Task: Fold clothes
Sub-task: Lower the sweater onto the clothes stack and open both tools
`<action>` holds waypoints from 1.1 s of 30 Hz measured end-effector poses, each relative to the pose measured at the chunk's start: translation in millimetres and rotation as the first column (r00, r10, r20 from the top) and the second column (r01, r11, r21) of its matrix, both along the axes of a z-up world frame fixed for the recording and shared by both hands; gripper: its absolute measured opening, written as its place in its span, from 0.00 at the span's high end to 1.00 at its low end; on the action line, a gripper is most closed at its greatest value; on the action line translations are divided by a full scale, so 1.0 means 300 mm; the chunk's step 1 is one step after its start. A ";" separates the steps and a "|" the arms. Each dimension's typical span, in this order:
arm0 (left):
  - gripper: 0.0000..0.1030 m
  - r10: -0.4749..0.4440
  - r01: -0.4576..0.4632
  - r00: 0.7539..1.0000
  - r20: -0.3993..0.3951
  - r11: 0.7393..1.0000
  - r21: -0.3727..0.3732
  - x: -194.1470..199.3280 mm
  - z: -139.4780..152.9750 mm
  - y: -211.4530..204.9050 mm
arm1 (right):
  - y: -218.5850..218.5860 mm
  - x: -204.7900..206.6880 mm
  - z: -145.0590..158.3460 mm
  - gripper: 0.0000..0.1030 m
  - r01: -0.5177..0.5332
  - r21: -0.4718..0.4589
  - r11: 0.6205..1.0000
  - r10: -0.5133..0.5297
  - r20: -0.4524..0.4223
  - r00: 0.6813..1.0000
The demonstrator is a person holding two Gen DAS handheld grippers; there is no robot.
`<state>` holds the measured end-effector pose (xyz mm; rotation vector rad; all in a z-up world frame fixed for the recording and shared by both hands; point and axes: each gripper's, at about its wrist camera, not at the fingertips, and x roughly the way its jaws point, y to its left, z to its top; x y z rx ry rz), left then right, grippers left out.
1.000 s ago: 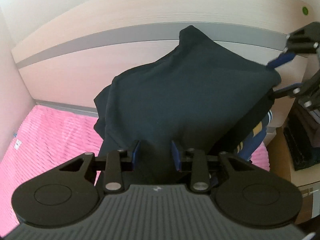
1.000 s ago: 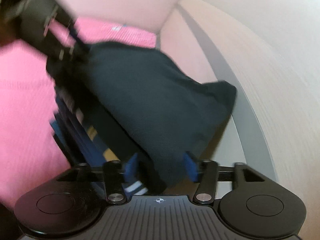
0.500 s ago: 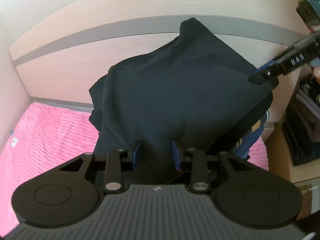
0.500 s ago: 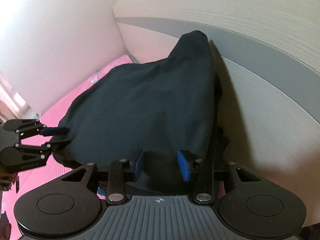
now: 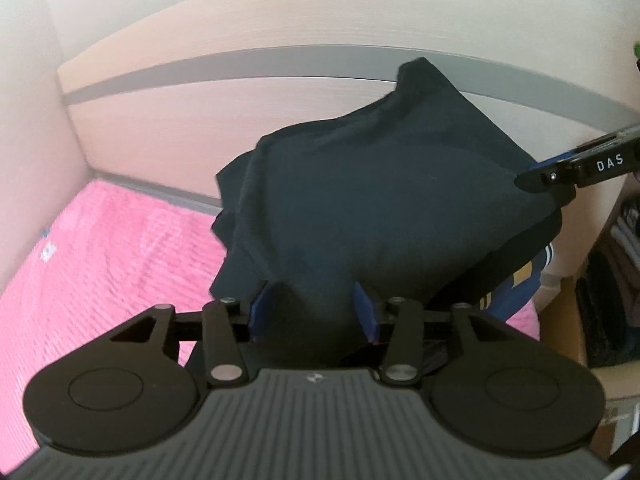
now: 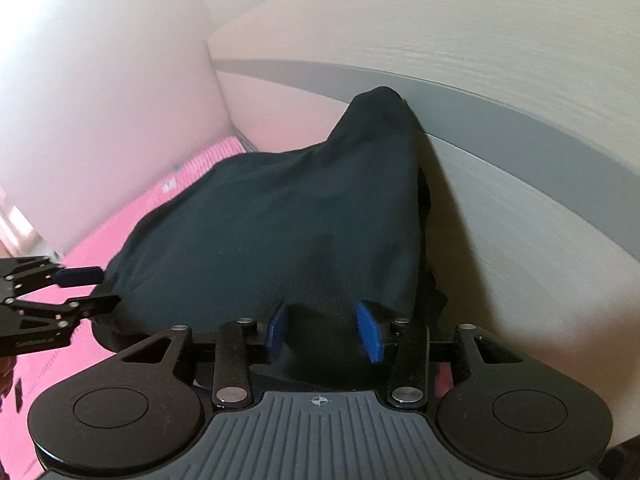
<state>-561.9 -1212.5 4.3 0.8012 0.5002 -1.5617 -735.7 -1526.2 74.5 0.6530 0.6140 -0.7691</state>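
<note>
A dark navy garment [image 5: 380, 200] hangs in the air over the pink bed, stretched between my two grippers. My left gripper [image 5: 312, 314] is shut on a thick bunch of its near edge, and the cloth fills the gap between the blue pads. In the right wrist view the left gripper [image 6: 108, 290] sits at the far left, at the garment's [image 6: 280, 220] corner. My right gripper [image 6: 324, 332] is shut on another bunched edge. From the left wrist view the right gripper [image 5: 536, 172] pinches the garment's right corner. A peak of cloth rises against the headboard.
A pink ribbed bedspread [image 5: 100, 264] lies below. A pale wooden headboard with a grey band [image 5: 240, 64] stands close behind the garment. A blue, yellow and white striped piece [image 5: 520, 280] hangs under the dark cloth. Shelves with folded clothes [image 5: 624, 232] are at the right.
The right gripper swung round from facing the bed to facing the headboard, spreading the garment. The gap between the left gripper's pads looks slightly wider. The garment stays held up.
</note>
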 end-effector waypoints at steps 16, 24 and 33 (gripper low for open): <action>0.63 -0.012 0.011 1.000 0.023 1.000 0.012 -0.020 -0.021 0.012 | -0.473 0.340 -0.023 0.57 -0.093 -0.160 0.983 0.051 -0.252 0.966; 0.63 -0.022 0.022 0.999 0.034 1.000 0.016 -0.019 -0.012 0.000 | -0.499 0.299 -0.075 0.57 -0.077 -0.084 0.993 0.055 -0.234 0.971; 0.55 0.120 -0.125 0.990 -0.073 0.990 -0.071 0.034 0.026 0.073 | -0.169 0.099 0.067 0.10 -0.079 -0.225 0.971 0.078 -0.012 0.997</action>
